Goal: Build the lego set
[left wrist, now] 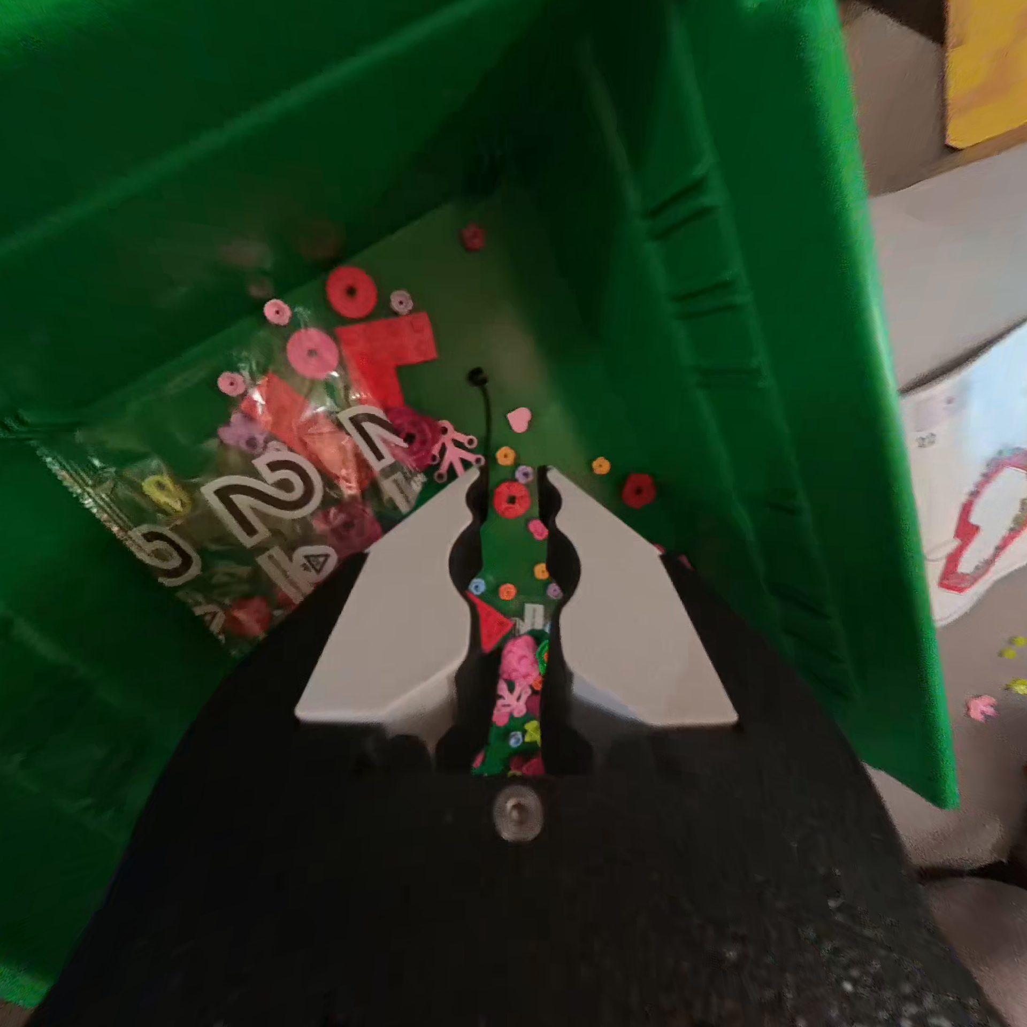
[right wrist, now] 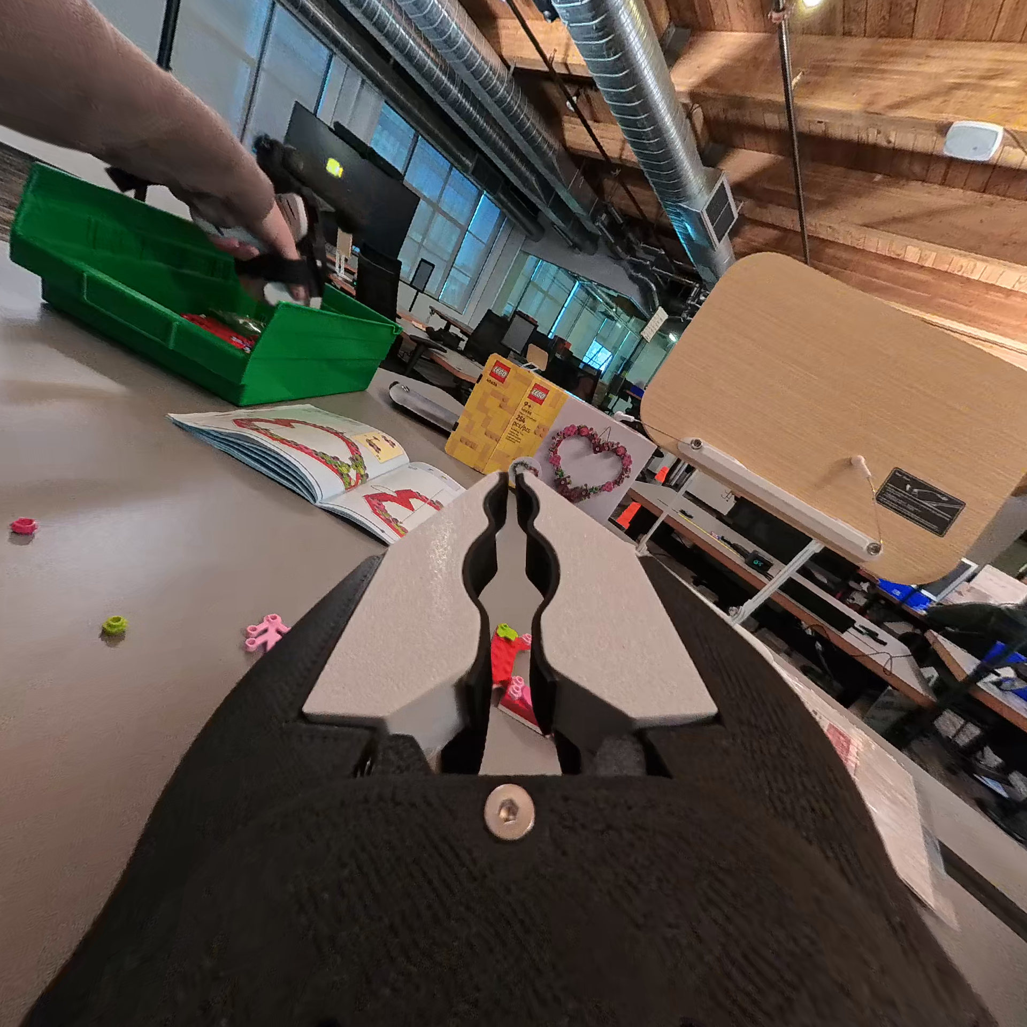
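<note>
My left gripper (left wrist: pixel 514 472) is inside the green bin (left wrist: pixel 667 278), its jaws slightly apart and empty. It points at small loose flower pieces and a red round piece (left wrist: pixel 510 499) on the bin floor. A clear bag of pieces (left wrist: pixel 233 500) and a red L-shaped plate (left wrist: pixel 394 350) lie to the left. My right gripper (right wrist: pixel 514 480) is shut and empty above the table. A red partial build (right wrist: pixel 503 658) with lime and pink pieces lies on the table below it. In the right wrist view a hand (right wrist: pixel 222 183) holds the left gripper in the bin (right wrist: pixel 311 355).
An open instruction booklet (right wrist: pixel 311 444) lies between the bin and the yellow set box (right wrist: pixel 505 417). A pink branch piece (right wrist: pixel 265 632), a lime stud (right wrist: pixel 115 625) and a magenta stud (right wrist: pixel 23 525) lie loose on the table. A wooden panel (right wrist: pixel 833 417) stands at the right. There is about 50 centimeters between the tips of the two grippers. The red L-shaped plate (left wrist: pixel 394 350) sits 5 centimeters or so from the ends of my left fingers.
</note>
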Tool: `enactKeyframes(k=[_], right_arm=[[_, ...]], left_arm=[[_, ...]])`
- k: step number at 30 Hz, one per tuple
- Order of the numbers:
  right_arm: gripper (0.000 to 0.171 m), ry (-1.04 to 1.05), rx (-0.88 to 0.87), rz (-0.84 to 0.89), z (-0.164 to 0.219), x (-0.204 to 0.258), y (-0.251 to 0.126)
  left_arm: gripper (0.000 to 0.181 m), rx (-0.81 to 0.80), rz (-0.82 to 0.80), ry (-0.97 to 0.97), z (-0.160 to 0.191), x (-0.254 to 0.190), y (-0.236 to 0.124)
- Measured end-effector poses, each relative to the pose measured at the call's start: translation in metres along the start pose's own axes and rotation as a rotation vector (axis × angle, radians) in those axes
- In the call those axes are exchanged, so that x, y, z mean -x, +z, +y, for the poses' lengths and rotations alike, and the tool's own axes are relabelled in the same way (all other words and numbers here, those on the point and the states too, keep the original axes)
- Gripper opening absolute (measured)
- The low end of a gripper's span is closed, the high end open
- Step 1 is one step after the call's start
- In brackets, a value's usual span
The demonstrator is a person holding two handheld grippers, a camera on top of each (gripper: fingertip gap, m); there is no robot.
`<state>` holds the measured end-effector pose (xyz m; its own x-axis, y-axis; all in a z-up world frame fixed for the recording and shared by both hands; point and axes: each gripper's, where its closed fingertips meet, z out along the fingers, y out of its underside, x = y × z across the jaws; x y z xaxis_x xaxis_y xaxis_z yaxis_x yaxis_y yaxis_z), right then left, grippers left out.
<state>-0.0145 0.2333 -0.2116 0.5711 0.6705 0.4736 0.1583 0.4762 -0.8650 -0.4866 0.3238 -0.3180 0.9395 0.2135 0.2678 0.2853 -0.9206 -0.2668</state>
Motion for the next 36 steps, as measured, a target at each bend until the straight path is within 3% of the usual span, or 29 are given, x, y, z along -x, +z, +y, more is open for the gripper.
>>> enactKeyframes(k=[7,18,32,33,34,36], right_arm=[[0.001,0.0,0.003,-0.003,0.001,0.0,0.0],[0.001,-0.056,0.007,-0.032,0.0,0.01,0.002],[0.001,-0.062,0.009,-0.047,0.0,0.013,0.002],[0.001,-0.064,0.011,-0.047,0.001,0.013,0.002],[0.001,-0.065,0.012,-0.046,0.001,0.013,0.002],[0.001,-0.063,0.012,-0.044,0.001,0.012,0.002]], left_arm=[[0.022,0.09,-0.044,-0.055,0.008,0.01,0.013],[0.026,0.03,-0.083,-0.076,-0.003,0.025,0.015],[0.016,0.054,-0.211,0.134,0.005,0.021,0.013],[0.016,0.021,-0.204,0.154,0.001,0.018,0.007],[0.002,-0.024,-0.194,0.176,-0.004,0.013,-0.002],[0.0,-0.162,-0.182,0.241,-0.018,0.0,-0.028]])
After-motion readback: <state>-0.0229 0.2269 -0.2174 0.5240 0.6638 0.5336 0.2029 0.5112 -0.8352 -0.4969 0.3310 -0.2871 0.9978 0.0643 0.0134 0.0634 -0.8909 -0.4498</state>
